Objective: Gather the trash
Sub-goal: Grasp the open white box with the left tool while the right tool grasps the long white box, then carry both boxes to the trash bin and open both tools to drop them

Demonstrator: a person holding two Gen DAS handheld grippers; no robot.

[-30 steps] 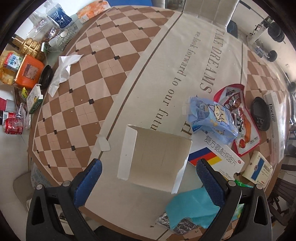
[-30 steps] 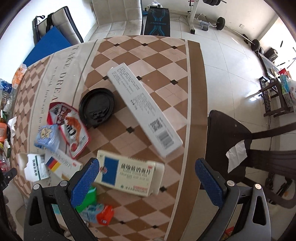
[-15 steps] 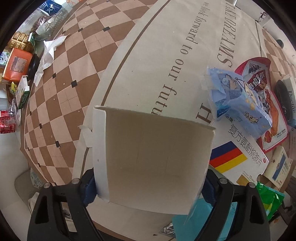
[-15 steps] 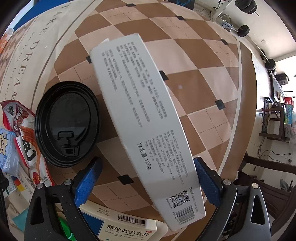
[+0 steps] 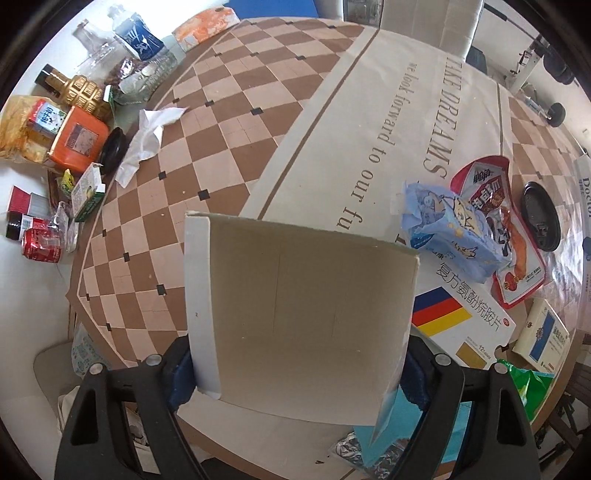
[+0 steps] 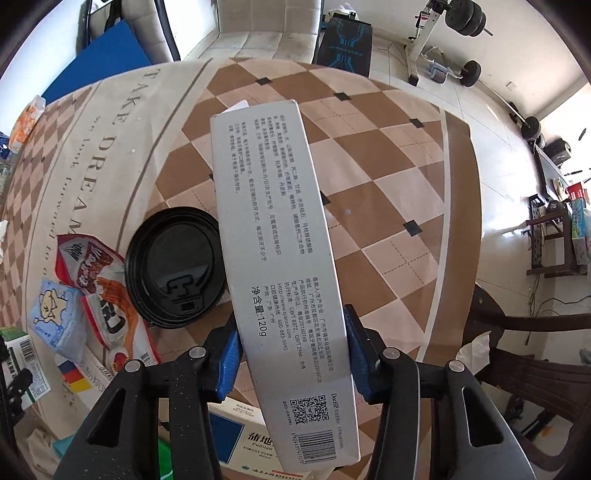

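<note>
Two boxes are being held above the surface [image 6: 424, 155]: a flattened beige carton [image 5: 303, 317] is sitting clamped in the left gripper [image 5: 295, 369], and a long grey toothpaste box [image 6: 280, 266] is sitting clamped in the right gripper [image 6: 291, 363], just beside the black lid [image 6: 173, 269]. Checkered cloth is covering the surface; gym weights [image 6: 469, 18] are lying beyond it.

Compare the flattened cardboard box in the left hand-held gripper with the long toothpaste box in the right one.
The flattened cardboard box is wide, squarish, and shows a plain unprinted inner face; the long toothpaste box is narrow, still boxed up, and covered in print with a barcode. The first hides most of the left hand-held gripper; the second leaves the right hand-held gripper fingers visible. Both are clamped between blue pads, above the checked tablecloth.
</note>
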